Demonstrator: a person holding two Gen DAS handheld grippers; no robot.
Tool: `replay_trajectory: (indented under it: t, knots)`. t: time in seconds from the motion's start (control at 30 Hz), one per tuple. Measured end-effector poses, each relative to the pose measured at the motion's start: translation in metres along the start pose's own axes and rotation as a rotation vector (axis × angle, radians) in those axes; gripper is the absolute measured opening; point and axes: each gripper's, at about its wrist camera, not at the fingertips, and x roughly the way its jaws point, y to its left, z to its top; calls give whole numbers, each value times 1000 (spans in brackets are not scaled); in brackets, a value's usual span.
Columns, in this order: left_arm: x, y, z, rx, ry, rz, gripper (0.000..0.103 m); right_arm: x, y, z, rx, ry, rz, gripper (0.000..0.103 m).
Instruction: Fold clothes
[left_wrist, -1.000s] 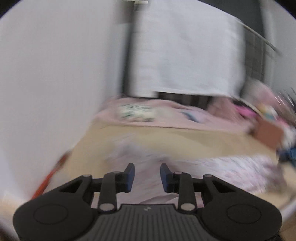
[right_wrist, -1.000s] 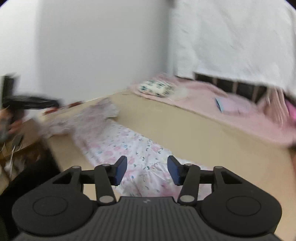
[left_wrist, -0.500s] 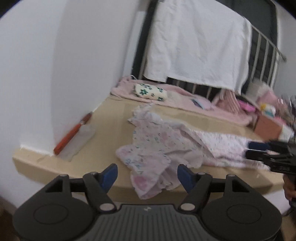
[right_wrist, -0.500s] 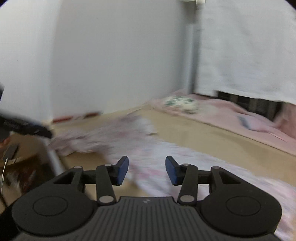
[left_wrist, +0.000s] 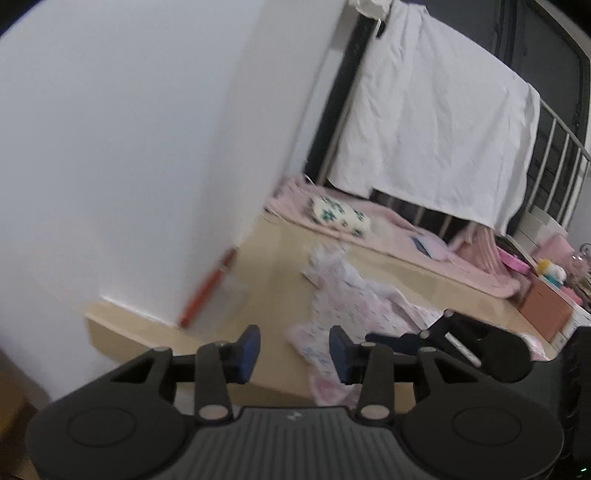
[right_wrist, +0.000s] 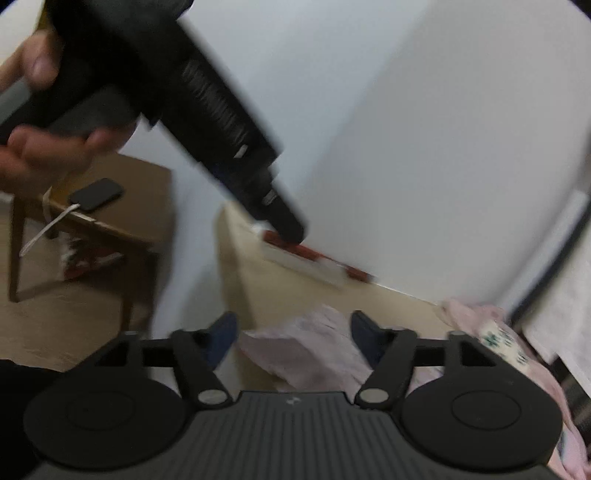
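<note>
White wall (left_wrist: 129, 147) fills everything up and left of the left tool (left_wrist: 294, 349). White sheet (left_wrist: 436, 122) hangs over a railing far ahead, upper right.

Tan desk (left_wrist: 280, 266) runs ahead of the left tool to a pink blanket (left_wrist: 399, 229) along its far edge, with a green-print pillow (left_wrist: 338, 216) on top of it.

Floral garment (left_wrist: 351, 299) lies crumpled on the desk, just ahead and slightly right of the left tool; its near hem droops over the front edge, in line with the tool's right finger. In the right wrist view the same garment's corner (right_wrist: 306, 347) sits ahead of the right tool (right_wrist: 293, 338), seen through the gap between the fingers.

Left tool: released and closing; nothing between the pads, cloth is beyond them. Right tool: released, spread wide and opening; pads not touching the cloth as far as the blur lets me tell.

Right tool seen from the left camera (left_wrist: 406, 338): low right, over the garment's right part near the front edge.

Orange-handled brush (left_wrist: 207, 291) against the wall, ahead-left of the left tool.

Brown box (left_wrist: 546, 314) far right on the desk.

Right wrist view: left tool body crosses upper left, held by a hand (right_wrist: 40, 110). Wooden side table (right_wrist: 122, 206) to the left, carrying a dark phone (right_wrist: 96, 194).
</note>
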Motion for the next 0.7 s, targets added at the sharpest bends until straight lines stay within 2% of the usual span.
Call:
replay_trajectory:
  t: [0.03,0.1,0.17,0.2,0.27,0.33,0.37,0.4,0.5,0.6,0.63,0.7]
  knots:
    - [-4,2,0,0,-7,4,42,3,4,2,-10,7,24,78]
    - [-7,5,-2,0,-14,17,44,11,7,2,-21,32,18,75]
    - [-8,8,-5,7,-9,27,44,21,1,-1,31,68,31,56]
    - [-8,9,-6,11,-6,35,44,26,-4,-3,66,88,43,40]
    - [-8,10,-7,17,-6,28,44,33,-14,-6,150,114,72,35]
    - [-9,10,-6,21,-17,9,44,29,-31,-7,273,103,134,19]
    - [-9,10,-5,23,-22,-1,44,28,-42,-10,352,99,174,8]
    - [-7,9,-4,24,-23,-5,44,27,-55,-13,433,96,206,6]
    - [1,5,-1,25,-24,-12,44,23,-102,-27,730,48,281,5]
    - [18,-3,3,7,-7,-35,45,19,-158,-51,1115,-24,351,5]
    - [26,-7,4,3,0,-46,48,20,-176,-63,1237,-22,346,6]
    - [47,-17,6,17,22,-43,52,20,-202,-86,1415,11,275,6]
